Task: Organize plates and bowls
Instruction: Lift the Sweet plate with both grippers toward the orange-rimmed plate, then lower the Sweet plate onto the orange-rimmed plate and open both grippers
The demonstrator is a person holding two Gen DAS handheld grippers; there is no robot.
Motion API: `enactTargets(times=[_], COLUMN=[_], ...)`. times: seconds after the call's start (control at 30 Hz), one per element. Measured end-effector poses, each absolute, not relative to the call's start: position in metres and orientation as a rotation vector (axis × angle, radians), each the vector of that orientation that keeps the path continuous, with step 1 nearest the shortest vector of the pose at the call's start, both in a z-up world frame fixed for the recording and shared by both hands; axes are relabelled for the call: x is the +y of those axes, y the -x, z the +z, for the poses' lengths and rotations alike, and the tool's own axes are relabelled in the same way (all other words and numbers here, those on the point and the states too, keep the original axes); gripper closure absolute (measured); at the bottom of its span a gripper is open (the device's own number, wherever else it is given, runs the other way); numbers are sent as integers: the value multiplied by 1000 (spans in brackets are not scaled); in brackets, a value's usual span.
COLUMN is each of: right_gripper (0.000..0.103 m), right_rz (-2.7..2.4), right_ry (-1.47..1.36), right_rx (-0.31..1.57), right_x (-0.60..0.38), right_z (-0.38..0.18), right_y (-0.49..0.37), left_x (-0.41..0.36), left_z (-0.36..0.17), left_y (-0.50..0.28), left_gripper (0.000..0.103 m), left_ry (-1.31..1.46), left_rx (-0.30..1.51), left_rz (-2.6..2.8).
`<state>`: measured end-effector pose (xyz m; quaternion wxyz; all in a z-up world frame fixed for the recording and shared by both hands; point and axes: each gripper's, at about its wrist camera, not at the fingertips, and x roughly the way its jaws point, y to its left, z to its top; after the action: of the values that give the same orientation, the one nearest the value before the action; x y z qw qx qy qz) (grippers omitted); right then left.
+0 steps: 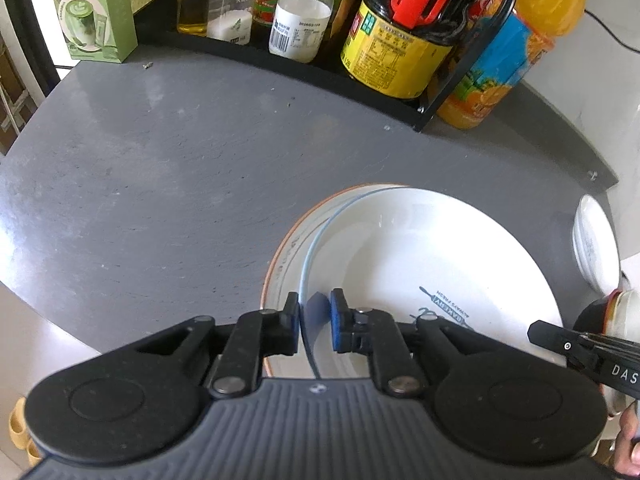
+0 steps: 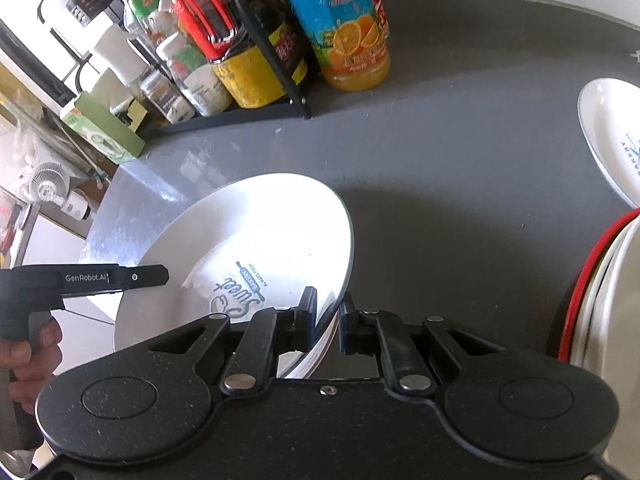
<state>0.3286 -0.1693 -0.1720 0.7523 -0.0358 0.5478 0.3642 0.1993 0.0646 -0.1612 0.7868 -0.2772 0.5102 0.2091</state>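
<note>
A white plate (image 1: 420,264) with a thin blue rim and a bakery print lies tilted over an orange-rimmed plate (image 1: 282,256) on the grey table (image 1: 160,168). My left gripper (image 1: 315,310) is shut on its near left rim, the blue pad pressed to the inner face. Its black side bar (image 2: 120,278) shows in the right wrist view. My right gripper (image 2: 326,312) is shut on the opposite rim of the same white plate (image 2: 248,240), which casts a wide shadow to the right. The right gripper's side bar (image 1: 580,346) shows at the plate's right edge.
A black rack (image 1: 304,68) of bottles and jars runs along the back, with an orange juice bottle (image 2: 348,28) beside it and a green box (image 1: 96,12) at the left. A white bowl (image 1: 596,248) and a red-rimmed stack of dishes (image 2: 592,292) stand on the right. Another printed white plate (image 2: 612,136) lies further back.
</note>
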Motion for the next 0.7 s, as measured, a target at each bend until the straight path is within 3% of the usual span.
enactTargets(times=[0.7], right_gripper=[93], right_rz=[743], right_ry=[111], right_rx=[1219], right_x=[-173], right_z=[-187], right_y=[-316], left_x=[51], left_z=[-174], left_y=[-212], left_gripper=[83], left_ry=[447], left_rx=[1162], left_rz=[389])
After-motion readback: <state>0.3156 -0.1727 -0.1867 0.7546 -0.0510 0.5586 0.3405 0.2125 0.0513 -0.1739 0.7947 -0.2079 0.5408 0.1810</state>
